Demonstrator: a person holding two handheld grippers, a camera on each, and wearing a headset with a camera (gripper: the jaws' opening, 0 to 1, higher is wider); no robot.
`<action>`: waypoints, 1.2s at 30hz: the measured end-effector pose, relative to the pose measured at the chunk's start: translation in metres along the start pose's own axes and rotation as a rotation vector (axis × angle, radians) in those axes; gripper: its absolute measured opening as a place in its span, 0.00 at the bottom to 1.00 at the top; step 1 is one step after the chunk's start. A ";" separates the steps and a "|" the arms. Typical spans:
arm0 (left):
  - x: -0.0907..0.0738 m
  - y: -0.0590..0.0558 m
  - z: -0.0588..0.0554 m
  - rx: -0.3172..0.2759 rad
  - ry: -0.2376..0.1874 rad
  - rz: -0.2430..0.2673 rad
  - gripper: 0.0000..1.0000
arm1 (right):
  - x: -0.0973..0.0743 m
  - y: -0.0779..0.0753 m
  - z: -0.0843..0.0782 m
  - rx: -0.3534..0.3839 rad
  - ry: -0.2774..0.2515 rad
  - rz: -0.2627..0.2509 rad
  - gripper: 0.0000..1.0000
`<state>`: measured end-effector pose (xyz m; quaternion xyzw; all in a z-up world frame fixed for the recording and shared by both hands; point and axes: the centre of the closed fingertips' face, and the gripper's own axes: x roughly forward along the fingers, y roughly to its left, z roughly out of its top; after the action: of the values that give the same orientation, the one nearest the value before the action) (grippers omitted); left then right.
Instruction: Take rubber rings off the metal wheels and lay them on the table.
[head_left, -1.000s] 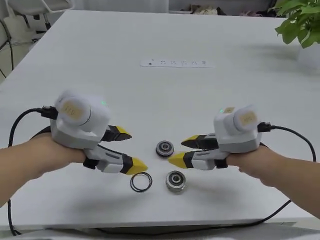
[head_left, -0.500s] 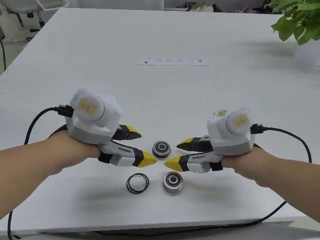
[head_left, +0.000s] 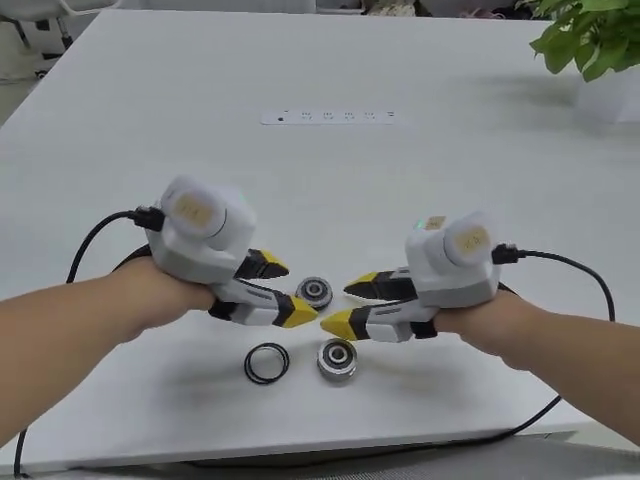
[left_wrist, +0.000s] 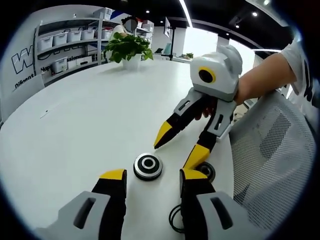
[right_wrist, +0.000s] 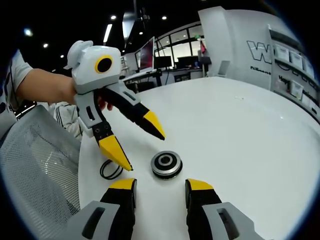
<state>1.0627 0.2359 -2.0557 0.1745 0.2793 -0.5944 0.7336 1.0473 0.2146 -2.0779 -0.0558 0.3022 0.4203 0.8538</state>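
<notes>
The work surface is a white bench (head_left: 420, 180) in an open room with storage shelving (left_wrist: 65, 45) along one wall.

1. Nearest the person, two black rubber rings (head_left: 267, 362) lie flat on the bench, overlapping each other. They sit on the near side of the left claw (head_left: 291, 291), just short of its lower jaw tip.
2. The near wheel (head_left: 337, 359) lies flat beside the rings, just on the near side of the right claw (head_left: 340, 306) and close under its lower jaw tip.
3. Both claws are held low over the bench, tips pointing at each other, close but apart.
   - Left claw: jaws moderately spread, gripping nothing.
   - Right claw: jaws moderately spread, gripping nothing.
4. The far wheel (head_left: 314, 291) lies flat on the bench between the two claws. In each gripper view it sits just ahead of the gap between that claw's jaw tips.
5. Well beyond both claws, a white power strip (head_left: 325, 117) lies on the bench. A potted plant (head_left: 590, 40) stands at the far corner on the right claw's side.
</notes>
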 end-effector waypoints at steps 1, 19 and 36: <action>0.001 0.000 0.001 0.004 0.000 0.003 0.39 | 0.000 0.000 0.000 -0.001 0.000 0.001 0.37; 0.016 -0.006 0.005 0.006 0.025 -0.023 0.23 | 0.000 0.001 -0.002 -0.003 -0.001 0.003 0.36; 0.020 0.004 0.002 0.024 0.044 0.015 0.13 | 0.003 0.001 0.000 -0.009 -0.001 0.005 0.36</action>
<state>1.0700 0.2197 -2.0668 0.1982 0.2869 -0.5880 0.7298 1.0475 0.2176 -2.0795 -0.0589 0.3000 0.4238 0.8526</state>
